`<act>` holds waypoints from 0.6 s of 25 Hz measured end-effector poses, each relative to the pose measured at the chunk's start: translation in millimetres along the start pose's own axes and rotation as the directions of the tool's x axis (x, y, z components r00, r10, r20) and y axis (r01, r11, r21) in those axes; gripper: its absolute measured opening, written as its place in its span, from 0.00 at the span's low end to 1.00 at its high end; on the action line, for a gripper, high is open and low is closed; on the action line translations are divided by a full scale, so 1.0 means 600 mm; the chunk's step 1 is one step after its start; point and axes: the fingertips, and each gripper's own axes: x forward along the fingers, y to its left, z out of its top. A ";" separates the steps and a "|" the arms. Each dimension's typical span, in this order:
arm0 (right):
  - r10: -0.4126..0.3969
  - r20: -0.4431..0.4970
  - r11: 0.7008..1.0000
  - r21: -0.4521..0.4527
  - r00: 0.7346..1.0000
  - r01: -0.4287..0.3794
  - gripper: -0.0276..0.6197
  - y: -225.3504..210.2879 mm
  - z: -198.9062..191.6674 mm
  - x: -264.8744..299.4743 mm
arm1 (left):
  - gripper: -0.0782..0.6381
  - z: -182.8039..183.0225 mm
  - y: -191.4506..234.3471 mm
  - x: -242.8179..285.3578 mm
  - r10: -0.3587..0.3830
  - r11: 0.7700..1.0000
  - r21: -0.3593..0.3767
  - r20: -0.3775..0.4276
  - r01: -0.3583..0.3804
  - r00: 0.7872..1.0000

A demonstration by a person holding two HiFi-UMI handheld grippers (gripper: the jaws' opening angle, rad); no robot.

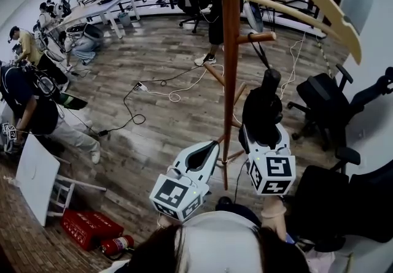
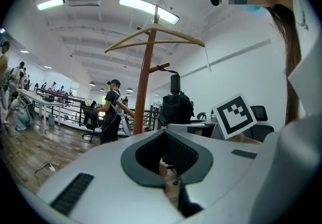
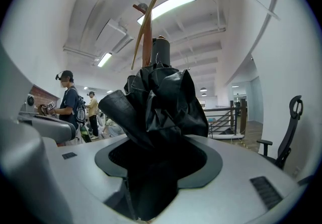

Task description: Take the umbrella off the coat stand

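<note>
A folded black umbrella (image 1: 262,109) hangs beside the brown pole of the coat stand (image 1: 229,51). Its thin black cord runs up to a short peg (image 1: 258,37). My right gripper (image 1: 263,129) is shut on the umbrella's bunched fabric from below. In the right gripper view the umbrella (image 3: 161,102) fills the hollow between the jaws of the right gripper (image 3: 158,152). My left gripper (image 1: 212,148) stays lower left of the pole, shut with nothing in it. The left gripper view shows the left gripper (image 2: 163,137), the umbrella (image 2: 175,107) and the stand (image 2: 145,82) ahead.
Long curved wooden arms (image 1: 319,11) spread from the stand's top. Black office chairs (image 1: 325,106) stand at the right. Cables (image 1: 166,91) trail over the wood floor. A white panel (image 1: 35,176), a red box (image 1: 89,227) and a fire extinguisher (image 1: 116,245) lie lower left. A person (image 2: 110,112) stands beyond the stand.
</note>
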 end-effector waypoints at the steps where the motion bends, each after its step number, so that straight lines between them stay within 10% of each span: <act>1: -0.001 0.002 1.000 0.000 1.000 0.001 0.45 0.000 0.002 -0.002 | 0.12 0.000 -0.001 0.000 -0.002 1.000 0.001 0.000 0.002 1.000; 15: -0.047 0.039 0.999 0.006 0.998 0.047 0.45 -0.018 0.028 -0.022 | 0.12 0.004 -0.010 -0.002 -0.025 1.000 -0.003 0.005 0.025 1.000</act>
